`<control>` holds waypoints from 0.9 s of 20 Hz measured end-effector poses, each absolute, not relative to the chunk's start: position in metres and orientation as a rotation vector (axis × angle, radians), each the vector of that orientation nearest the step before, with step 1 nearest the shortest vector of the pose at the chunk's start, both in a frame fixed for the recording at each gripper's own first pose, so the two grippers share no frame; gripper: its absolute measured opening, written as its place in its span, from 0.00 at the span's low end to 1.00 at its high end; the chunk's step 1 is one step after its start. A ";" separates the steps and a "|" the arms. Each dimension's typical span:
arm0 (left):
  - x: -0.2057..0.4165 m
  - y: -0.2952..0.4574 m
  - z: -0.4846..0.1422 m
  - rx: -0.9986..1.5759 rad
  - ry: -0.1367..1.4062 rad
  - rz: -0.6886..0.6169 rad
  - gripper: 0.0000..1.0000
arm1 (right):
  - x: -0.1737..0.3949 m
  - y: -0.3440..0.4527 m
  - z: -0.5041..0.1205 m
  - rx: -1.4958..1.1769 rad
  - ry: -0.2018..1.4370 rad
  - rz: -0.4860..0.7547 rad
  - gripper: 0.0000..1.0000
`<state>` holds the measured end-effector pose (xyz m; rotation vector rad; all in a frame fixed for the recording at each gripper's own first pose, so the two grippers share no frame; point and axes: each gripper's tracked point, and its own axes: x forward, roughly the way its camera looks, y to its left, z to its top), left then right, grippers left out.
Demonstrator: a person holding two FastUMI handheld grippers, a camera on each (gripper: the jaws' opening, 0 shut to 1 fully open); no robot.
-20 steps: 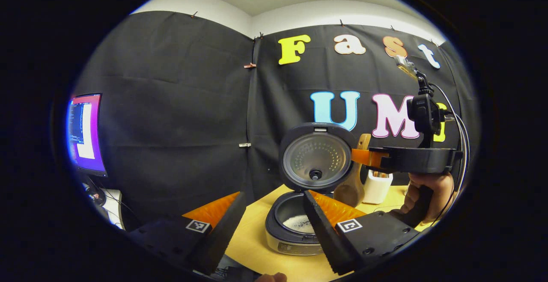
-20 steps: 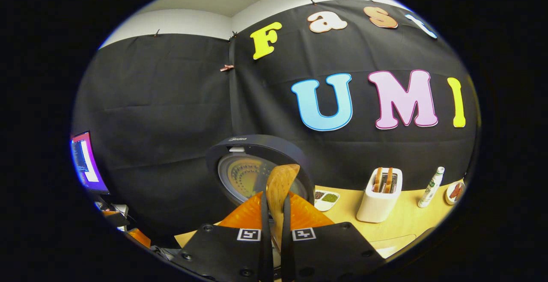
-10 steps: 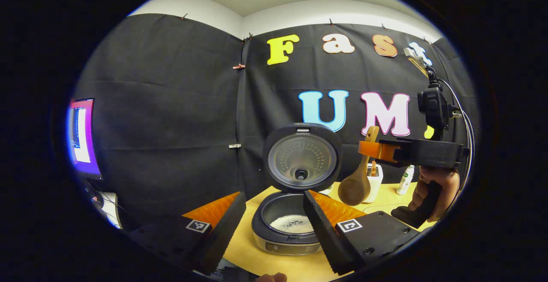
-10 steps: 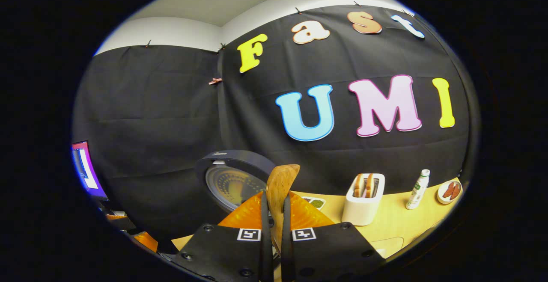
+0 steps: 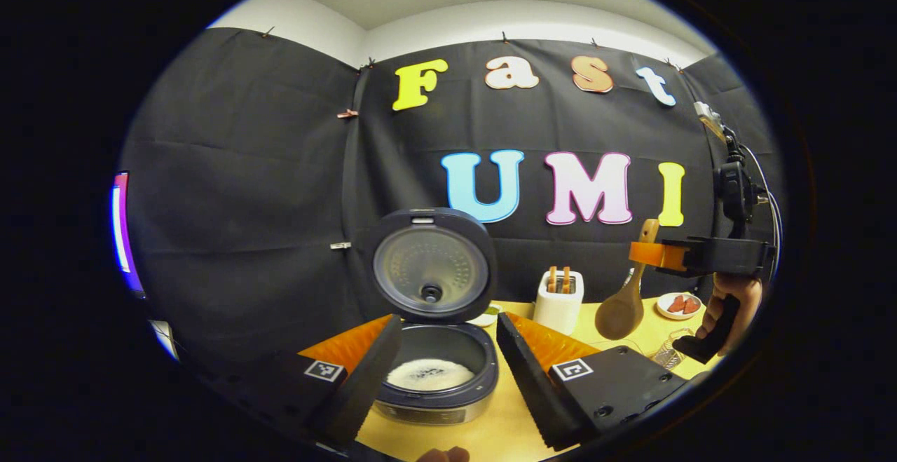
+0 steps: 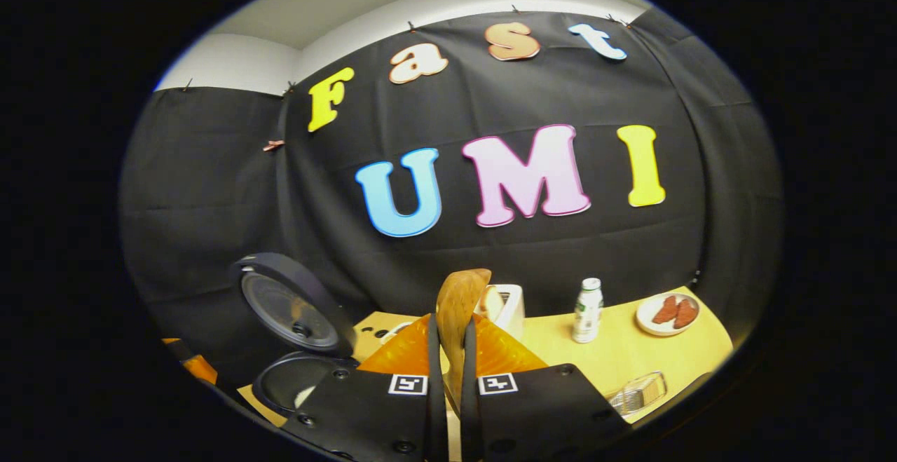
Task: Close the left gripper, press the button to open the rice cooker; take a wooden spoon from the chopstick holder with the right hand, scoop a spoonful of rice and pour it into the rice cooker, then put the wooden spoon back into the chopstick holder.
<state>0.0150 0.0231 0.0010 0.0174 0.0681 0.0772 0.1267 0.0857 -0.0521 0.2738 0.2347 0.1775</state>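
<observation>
1. Your left gripper (image 5: 443, 371): fingers spread wide, nothing between them, held low over the near edge of the yellow table (image 5: 504, 427).
2. Rice cooker (image 5: 436, 371): just beyond your left fingers, framed in the gap between them. Lid (image 5: 431, 266) stands upright and open; white rice (image 5: 429, 374) lies in the pot.
3. Your right gripper (image 6: 448, 357): fingers pressed onto the handle of the wooden spoon (image 6: 459, 301), pinching it; the handle end sticks up past the fingertips. In the left gripper view the same gripper (image 5: 648, 255) is raised at the right, a hand (image 5: 729, 304) on its grip, and the spoon's bowl (image 5: 620, 315) hangs below it, clear of the table and well right of the cooker.
4. Chopstick holder (image 5: 558, 301): white, behind the cooker, between it and the hanging spoon, utensils standing in it.
5. White bottle (image 6: 587, 301): upright, farther right.
6. Small plate (image 6: 666, 313): red pieces on it, near the table's far right.
7. Wire basket (image 6: 638, 393): by the right edge.
</observation>
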 end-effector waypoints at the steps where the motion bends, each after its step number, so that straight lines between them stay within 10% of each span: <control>1: 0.018 0.013 0.001 0.016 0.069 0.060 0.92 | 0.126 0.068 -0.057 0.267 0.238 0.150 0.12; 18: 0.036 -0.045 -0.011 0.063 0.100 0.007 0.90 | 0.126 -0.112 -0.156 0.175 0.379 -0.144 0.12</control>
